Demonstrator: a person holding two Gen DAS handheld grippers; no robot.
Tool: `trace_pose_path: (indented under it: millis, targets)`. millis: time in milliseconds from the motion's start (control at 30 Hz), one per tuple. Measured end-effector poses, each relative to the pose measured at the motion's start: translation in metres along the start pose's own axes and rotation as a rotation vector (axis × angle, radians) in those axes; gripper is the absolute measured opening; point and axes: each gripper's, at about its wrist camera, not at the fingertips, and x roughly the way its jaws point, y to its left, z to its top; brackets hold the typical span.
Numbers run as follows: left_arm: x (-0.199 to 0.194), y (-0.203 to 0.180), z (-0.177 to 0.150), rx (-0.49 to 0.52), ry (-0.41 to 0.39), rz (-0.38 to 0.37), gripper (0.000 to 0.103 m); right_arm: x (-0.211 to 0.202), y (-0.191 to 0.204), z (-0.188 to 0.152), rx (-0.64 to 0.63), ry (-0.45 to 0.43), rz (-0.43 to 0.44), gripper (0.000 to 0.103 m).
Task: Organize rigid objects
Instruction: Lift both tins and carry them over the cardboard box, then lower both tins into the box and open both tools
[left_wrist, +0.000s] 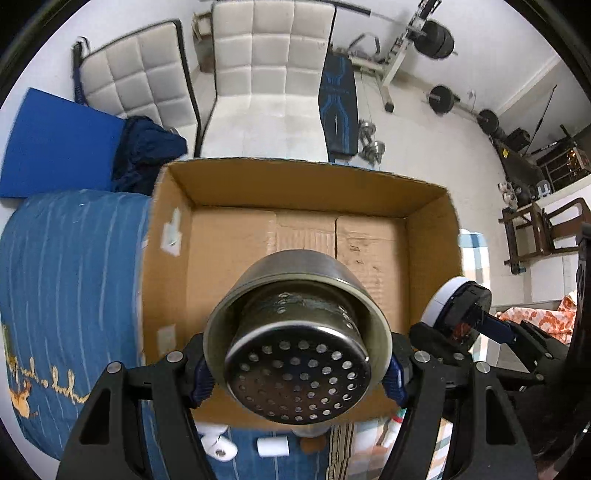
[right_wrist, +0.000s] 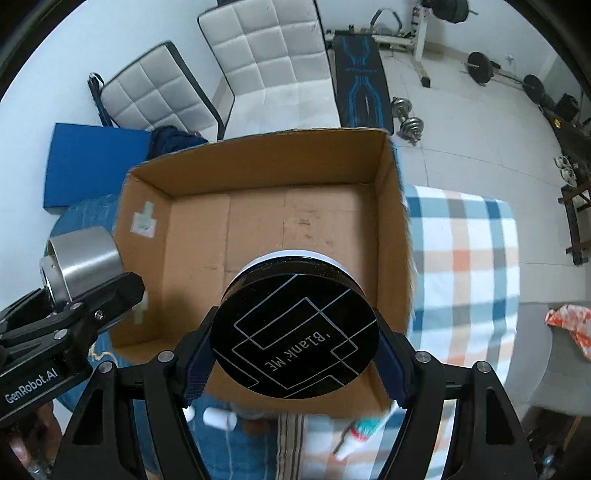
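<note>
The left claw (left_wrist: 297, 363) is clamped on a metal cup (left_wrist: 297, 343) with a perforated end facing the camera, its blue pads pressing the cup's wide rim from both sides. The right claw (right_wrist: 295, 363) grips a round black tin (right_wrist: 295, 332) printed with white lines, pads squeezing its edge. Both things hang above the open cardboard box (right_wrist: 388, 221), which sits on a bed and looks bare inside. The cup is stiff steel, probably light for its size, but smooth and curved, so it could slip or twist between 2 narrow pads; holding across the rim at its widest span seems the safest place. The tin is rigid and flat-sided, likely easier to hold, though its glossy lid is best kept clear of knocks.
</note>
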Motion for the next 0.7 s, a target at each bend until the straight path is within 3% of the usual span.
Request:
trace_pose_path:
  millis: [167, 400, 700]
  targets:
    - [0.058, 0.008, 0.034, -0.023, 0.145, -0.046, 0.069, 0.052, 0.002, 0.032, -0.039, 0.078, -0.012, 0.077]
    - [0.129, 0.015, 0.061, -0.026, 0.288, -0.009, 0.069, 0.115, 0.006, 0.066, -0.086, 0.171, -0.06, 0.077]
    - [0.159, 0.009, 0.067, -0.029, 0.352, -0.005, 0.069, 0.159, -0.003, 0.082, -0.089, 0.253, -0.114, 0.077]
